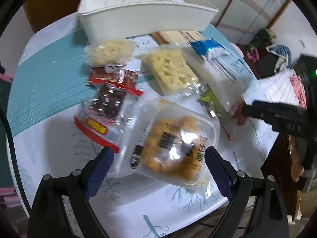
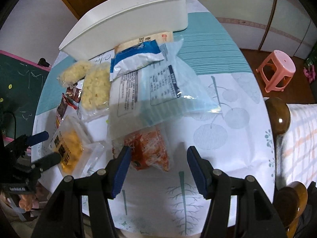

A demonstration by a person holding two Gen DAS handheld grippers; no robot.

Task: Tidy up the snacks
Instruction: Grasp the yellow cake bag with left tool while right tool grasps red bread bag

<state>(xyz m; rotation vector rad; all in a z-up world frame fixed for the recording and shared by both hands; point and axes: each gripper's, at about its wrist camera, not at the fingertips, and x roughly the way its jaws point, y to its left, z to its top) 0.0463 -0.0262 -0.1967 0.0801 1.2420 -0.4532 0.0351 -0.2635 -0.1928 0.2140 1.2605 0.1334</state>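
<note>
White plastic bin (image 1: pixel 138 17) sits at the table's (image 1: pixel 49 138) far edge, snack packets piled before it. Only the right view shows the orange packet (image 2: pixel 150 150) and a pink stool (image 2: pixel 277 69); only the left shows the dark red-trimmed packet (image 1: pixel 107 107). Left tongs (image 1: pixel 158 158) gape wide around the clear tray of golden snacks (image 1: pixel 174 144), not gripping. Right tongs (image 2: pixel 158 158) stand released over the orange packet.

The bin (image 1: pixel 138 22) looks like smooth matt white plastic; the snack packets (image 1: pixel 170 69) are glossy clear film; the tray of fried bites (image 1: pixel 178 138) is shiny clear plastic; the tablecloth (image 2: pixel 227 138) seems smooth; the stool (image 2: pixel 277 69) is pink plastic.
</note>
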